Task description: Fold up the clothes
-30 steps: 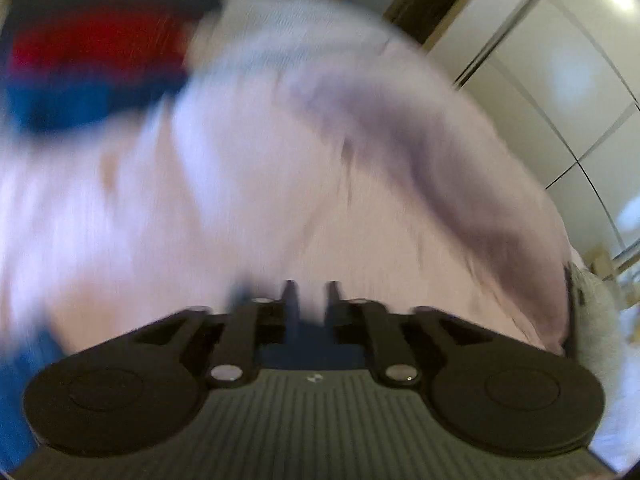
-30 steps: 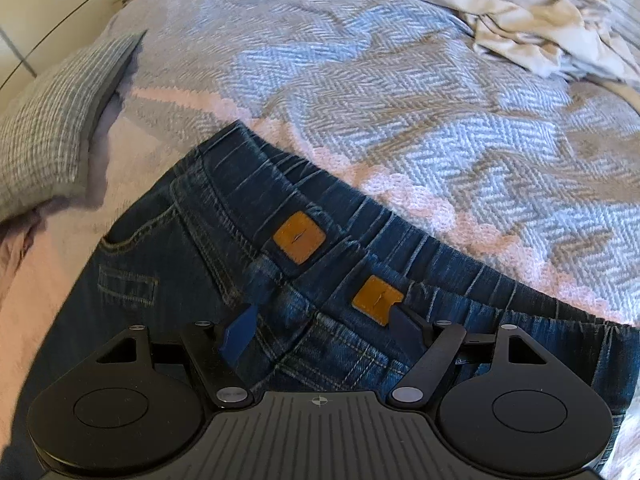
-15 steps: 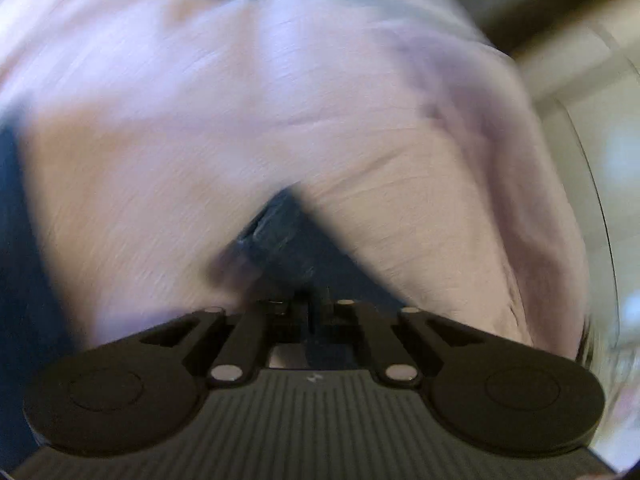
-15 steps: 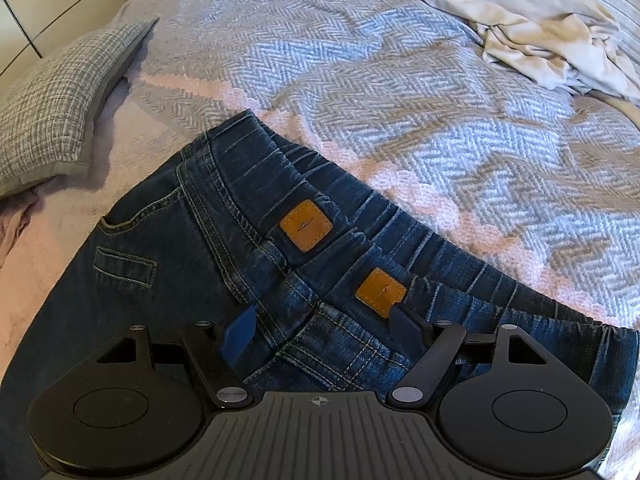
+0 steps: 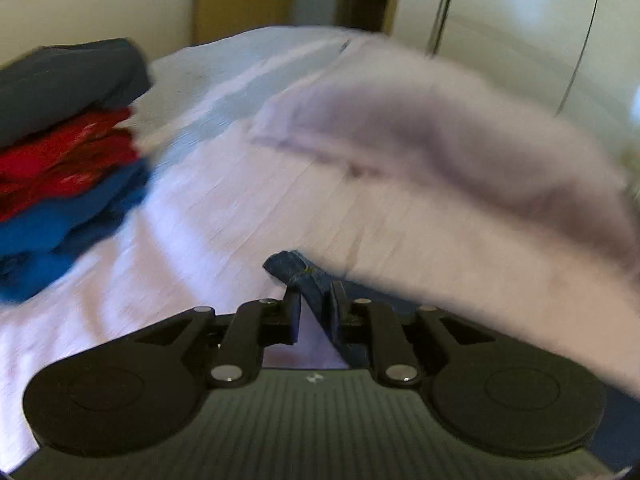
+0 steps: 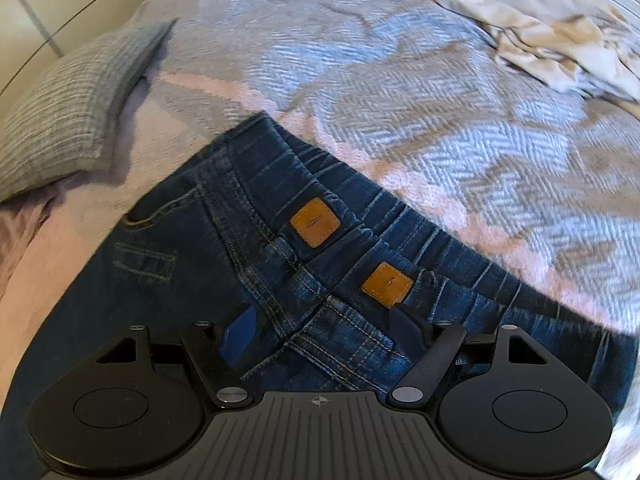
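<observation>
- Up close, the left tongs (image 5: 315,307) stand nearly closed, a narrow strip of dark denim, the jeans hem (image 5: 298,270), running between the two fingers; the strip lies against the right finger, and I cannot tell whether it is truly pinched.
- Beyond that strip, the pale pink bedsheet (image 5: 224,208) spreads out, with a bulging fold of the same sheet rising to the right, blurred.
- Further left sits a stack of folded clothes (image 5: 68,152): a dark grey piece on top, red in the middle, blue below.
- Meanwhile the right tongs (image 6: 320,326) are spread wide apart, gripping nothing, poised just over the jeans (image 6: 280,272) near the waistband.
- These jeans lie flat on the bed, folded so that two tan leather patches (image 6: 315,222) show side by side.
- Past the waistband stretches a grey herringbone blanket (image 6: 400,92).
- A grey woven pillow (image 6: 76,108) rests to the left, and crumpled cream cloth (image 6: 540,32) lies far right.
</observation>
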